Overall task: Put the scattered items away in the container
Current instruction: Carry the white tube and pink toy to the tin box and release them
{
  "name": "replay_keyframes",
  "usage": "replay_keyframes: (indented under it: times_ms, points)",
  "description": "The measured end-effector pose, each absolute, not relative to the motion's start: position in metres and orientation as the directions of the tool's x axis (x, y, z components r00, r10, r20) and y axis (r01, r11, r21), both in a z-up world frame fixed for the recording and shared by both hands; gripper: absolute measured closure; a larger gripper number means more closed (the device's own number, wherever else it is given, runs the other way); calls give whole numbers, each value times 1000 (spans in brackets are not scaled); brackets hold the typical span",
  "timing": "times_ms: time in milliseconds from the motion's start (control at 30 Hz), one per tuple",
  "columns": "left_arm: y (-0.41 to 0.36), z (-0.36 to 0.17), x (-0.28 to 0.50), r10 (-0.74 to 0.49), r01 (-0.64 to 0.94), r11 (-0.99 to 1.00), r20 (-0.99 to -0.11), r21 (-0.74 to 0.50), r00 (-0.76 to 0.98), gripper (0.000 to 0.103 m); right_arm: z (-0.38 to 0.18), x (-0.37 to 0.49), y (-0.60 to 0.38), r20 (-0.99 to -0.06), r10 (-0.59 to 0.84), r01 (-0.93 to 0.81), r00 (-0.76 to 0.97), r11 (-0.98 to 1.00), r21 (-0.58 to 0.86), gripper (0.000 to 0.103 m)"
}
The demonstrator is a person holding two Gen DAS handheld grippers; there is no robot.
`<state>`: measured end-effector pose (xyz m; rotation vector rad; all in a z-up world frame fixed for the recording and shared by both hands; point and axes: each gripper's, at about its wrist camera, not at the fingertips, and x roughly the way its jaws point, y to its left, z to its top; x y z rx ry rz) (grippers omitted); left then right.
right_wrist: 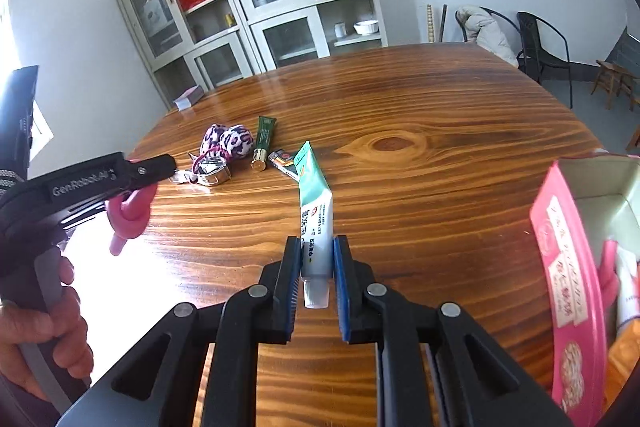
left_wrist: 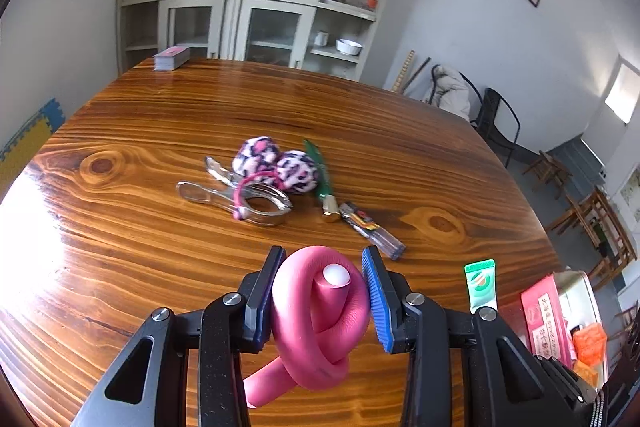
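Observation:
My left gripper (left_wrist: 323,255) is shut on a pink foam curler (left_wrist: 320,315) tied in a knot, held above the wooden table (left_wrist: 160,147). The right wrist view shows that gripper (right_wrist: 168,163) at the left with the curler (right_wrist: 130,213) hanging under it and a hand on its handle. My right gripper (right_wrist: 317,243) is shut on a green-and-white toothpaste tube (right_wrist: 314,203) near its cap, the tube pointing away over the table. The pink box (right_wrist: 560,251) stands open at the right with several items inside, also seen in the left wrist view as the pink box (left_wrist: 544,311).
Mid-table lie two pink-patterned pom-poms on a hair tie (left_wrist: 276,163), shiny metal clips (left_wrist: 248,201), a dark green tube with a gold cap (left_wrist: 320,171) and a clear lighter (left_wrist: 372,227). A deck of cards (left_wrist: 172,58) sits at the far edge. Cabinets and chairs stand beyond.

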<state>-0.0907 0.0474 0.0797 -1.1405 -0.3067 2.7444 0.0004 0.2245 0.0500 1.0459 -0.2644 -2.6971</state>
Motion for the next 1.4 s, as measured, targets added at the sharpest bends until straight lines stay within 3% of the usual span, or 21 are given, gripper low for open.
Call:
replay_keyframes:
  times_ms: [233,500,800,867,933,1033,1400]
  points:
    - [91,89,-68,283,-187,-959,-657,-215,-698,62,67,49,263,-564,-230,88,-793,-960,267,85]
    - [140,93,-41,359,-312,-930,-652,-193,-668,62,96,101,336,-499,-64,-65,-864,-969,237,85]
    - [195,94,-26,434,-392,-893,-657,-222,-616,62,85,91,380,-539,112,-202,-835,-973,111,83]
    - [210,95,-25,443,-410,-886,-659,-217,-608,62,80,96,379,-524,134,-212,-841,-973,91,81]
    - [224,96,-24,454,-430,-877,-662,-215,-596,62,75,100,378,-509,133,-206,-851,-975,90,66]
    - [243,97,-23,473,-456,-863,-661,-216,-583,62,74,110,381,-461,135,-212,-877,-970,121,52]
    - [314,105,-38,551,-547,-800,-660,-245,-510,62,75,126,403,-398,141,-245,-907,-943,225,42]
